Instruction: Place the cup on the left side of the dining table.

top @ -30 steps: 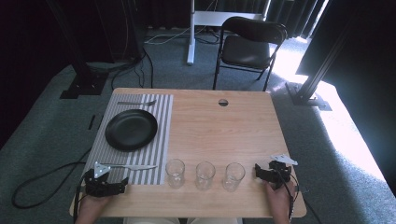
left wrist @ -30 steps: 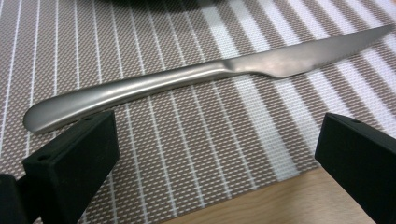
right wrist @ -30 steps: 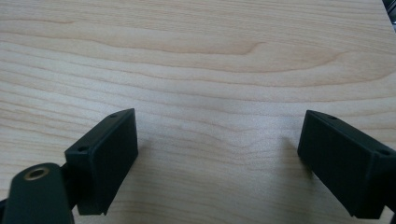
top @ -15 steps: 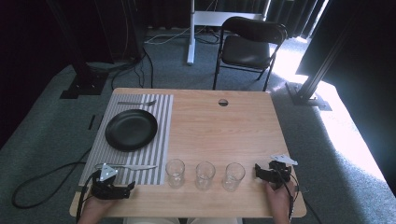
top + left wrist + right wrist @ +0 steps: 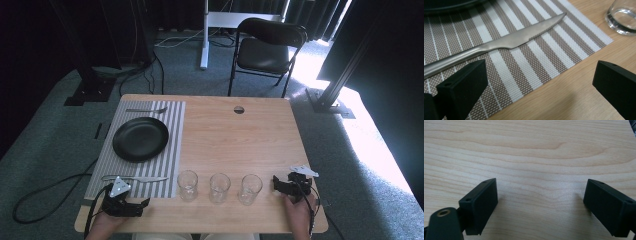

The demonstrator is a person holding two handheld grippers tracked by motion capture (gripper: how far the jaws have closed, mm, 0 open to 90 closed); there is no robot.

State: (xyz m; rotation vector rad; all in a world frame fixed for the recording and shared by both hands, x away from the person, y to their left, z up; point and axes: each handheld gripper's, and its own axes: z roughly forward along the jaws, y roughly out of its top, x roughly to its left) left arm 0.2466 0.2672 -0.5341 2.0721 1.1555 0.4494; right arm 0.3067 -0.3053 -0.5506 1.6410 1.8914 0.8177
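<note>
A steel knife (image 5: 135, 178) (image 5: 511, 42) lies along the near edge of a striped placemat (image 5: 172, 150) (image 5: 554, 50). On the mat sit a black plate (image 5: 140, 139) and, at its far end, a fork (image 5: 145, 110). Three empty glasses (image 5: 187, 185) (image 5: 219, 187) (image 5: 250, 189) stand in a row near the table's front. My left gripper (image 5: 142, 203) (image 5: 539, 82) rests open at the front left corner, just short of the knife, its jaws wide apart over the mat's corner. My right gripper (image 5: 276, 183) (image 5: 541, 200) is open on bare wood, right of the third glass.
One glass (image 5: 622, 18) shows at the upper right of the left gripper view. The wooden table (image 5: 240, 145) has a cable hole (image 5: 239, 109) near its far edge. A black chair (image 5: 267, 50) stands beyond the table. Cables trail on the carpet at left.
My left gripper has slid a little to the right and toward the table's front edge. The right gripper has stayed put.
</note>
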